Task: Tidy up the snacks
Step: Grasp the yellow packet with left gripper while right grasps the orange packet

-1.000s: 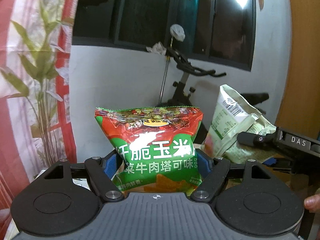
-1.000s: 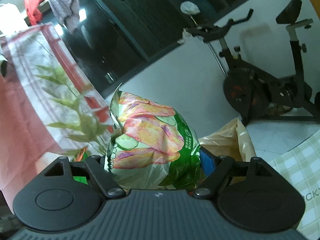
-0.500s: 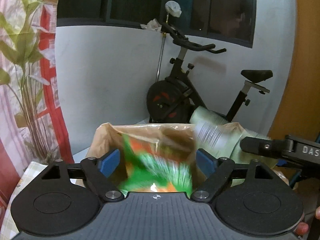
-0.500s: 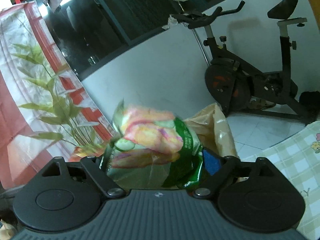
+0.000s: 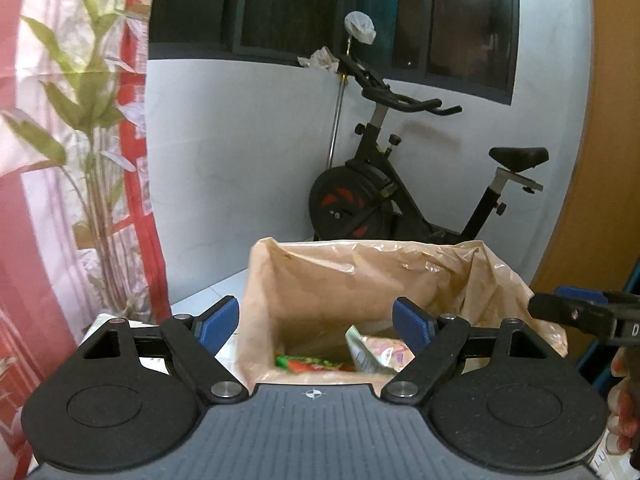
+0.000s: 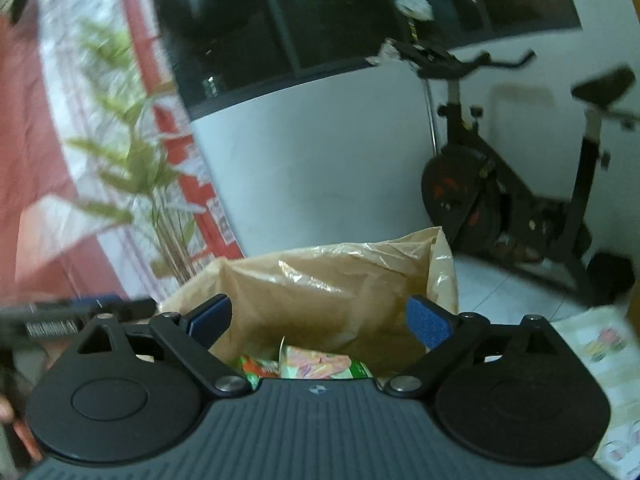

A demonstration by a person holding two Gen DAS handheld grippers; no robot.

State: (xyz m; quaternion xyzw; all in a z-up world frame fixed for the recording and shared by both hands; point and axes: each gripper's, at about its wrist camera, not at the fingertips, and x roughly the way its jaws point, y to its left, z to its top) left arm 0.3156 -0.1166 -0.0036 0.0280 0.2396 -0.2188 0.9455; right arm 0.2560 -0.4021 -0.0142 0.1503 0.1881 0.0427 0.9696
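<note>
A tan plastic bag (image 5: 320, 280) stands open in front of both grippers; it also shows in the right wrist view (image 6: 320, 284). Inside it lie a red-and-green corn chip bag (image 5: 308, 363) and a pale green-and-pink chip bag (image 5: 376, 354); both also show in the right wrist view, the corn chip bag (image 6: 256, 368) left of the pale chip bag (image 6: 316, 364). My left gripper (image 5: 316, 320) is open and empty above the bag's near rim. My right gripper (image 6: 320, 318) is open and empty above the same bag; its tip (image 5: 576, 314) shows at the right of the left wrist view.
A black exercise bike (image 5: 400, 200) stands against the white wall behind the bag. A red-and-white curtain with a leaf print (image 5: 72, 160) hangs at the left. A checked tablecloth (image 6: 600, 360) shows at the right. A wooden panel (image 5: 608, 160) is at the far right.
Both grippers opened and let go of their snack bags, which dropped into the tan bag. Both views tilted down toward the bag's opening.
</note>
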